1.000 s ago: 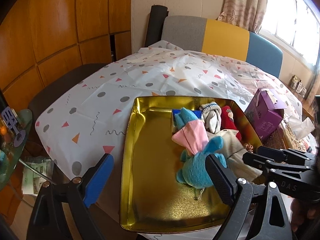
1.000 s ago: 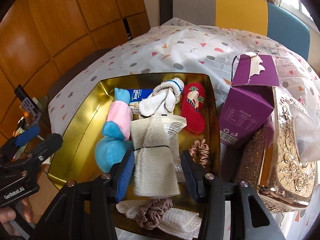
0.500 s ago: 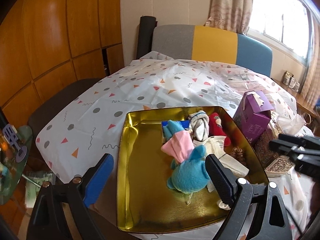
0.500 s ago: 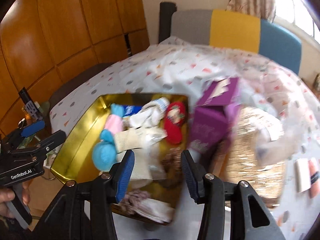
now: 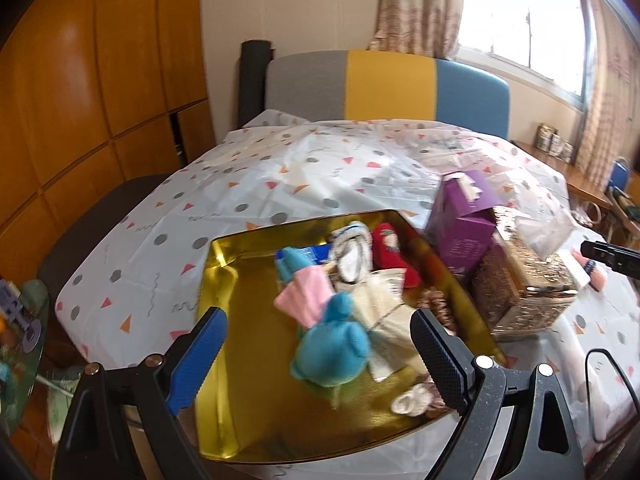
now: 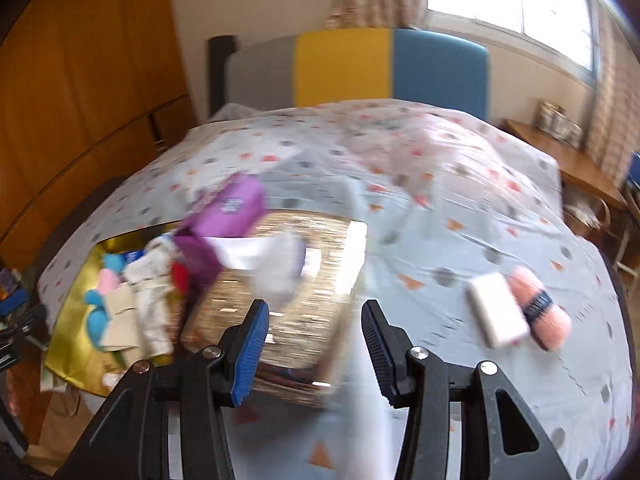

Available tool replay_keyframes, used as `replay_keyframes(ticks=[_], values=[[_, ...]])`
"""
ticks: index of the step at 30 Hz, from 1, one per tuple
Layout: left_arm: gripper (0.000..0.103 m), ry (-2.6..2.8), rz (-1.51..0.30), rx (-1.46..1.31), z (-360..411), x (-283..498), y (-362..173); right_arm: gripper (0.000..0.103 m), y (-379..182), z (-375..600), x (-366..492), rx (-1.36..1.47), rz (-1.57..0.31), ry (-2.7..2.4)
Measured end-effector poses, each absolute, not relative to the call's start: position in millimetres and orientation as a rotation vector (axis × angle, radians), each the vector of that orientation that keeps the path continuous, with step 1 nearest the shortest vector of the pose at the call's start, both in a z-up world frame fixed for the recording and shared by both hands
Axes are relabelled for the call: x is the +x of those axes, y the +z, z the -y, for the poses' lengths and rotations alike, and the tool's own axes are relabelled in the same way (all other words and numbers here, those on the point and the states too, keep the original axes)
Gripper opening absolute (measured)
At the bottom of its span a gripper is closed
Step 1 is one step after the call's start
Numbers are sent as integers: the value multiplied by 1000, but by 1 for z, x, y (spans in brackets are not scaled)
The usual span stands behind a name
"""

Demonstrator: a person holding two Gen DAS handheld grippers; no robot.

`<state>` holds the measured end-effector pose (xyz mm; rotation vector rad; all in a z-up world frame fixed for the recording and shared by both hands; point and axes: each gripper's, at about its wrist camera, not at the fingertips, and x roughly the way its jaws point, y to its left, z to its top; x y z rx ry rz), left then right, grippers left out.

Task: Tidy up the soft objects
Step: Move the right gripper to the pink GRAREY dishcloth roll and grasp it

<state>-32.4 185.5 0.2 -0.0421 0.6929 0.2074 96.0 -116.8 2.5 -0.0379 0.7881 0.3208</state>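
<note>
A gold tray on the table holds a blue plush toy, a pink cloth, a cream cloth bundle, white socks, a red sock and scrunchies. My left gripper is open and empty, hovering over the tray's near side. My right gripper is open and empty, above the gold tissue box. A white soft pack and a pink rolled cloth with a dark band lie on the tablecloth to its right. The right wrist view is blurred.
A purple carton and the gold tissue box stand right of the tray. The dotted tablecloth stretches behind. A grey, yellow and blue bench back lies beyond. Wood cabinets stand left; a side table sits low left.
Both grippers have pulled back and risen from the tray. The right gripper has swung right, from over the cream bundle to over the tissue box, bringing the white pack and pink roll into view.
</note>
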Motion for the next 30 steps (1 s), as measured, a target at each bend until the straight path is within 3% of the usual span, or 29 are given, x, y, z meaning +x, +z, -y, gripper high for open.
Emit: replay_keyframes(ticks=[16, 21, 30], values=[[93, -45, -662, 12, -116, -17, 20, 48, -51, 322, 143, 90, -958, -112], [94, -96, -674, 29, -102, -13, 19, 48, -57, 340, 158, 74, -970, -150], [93, -194, -662, 48, -80, -11, 27, 48, -75, 312, 218, -221, -1064, -54]])
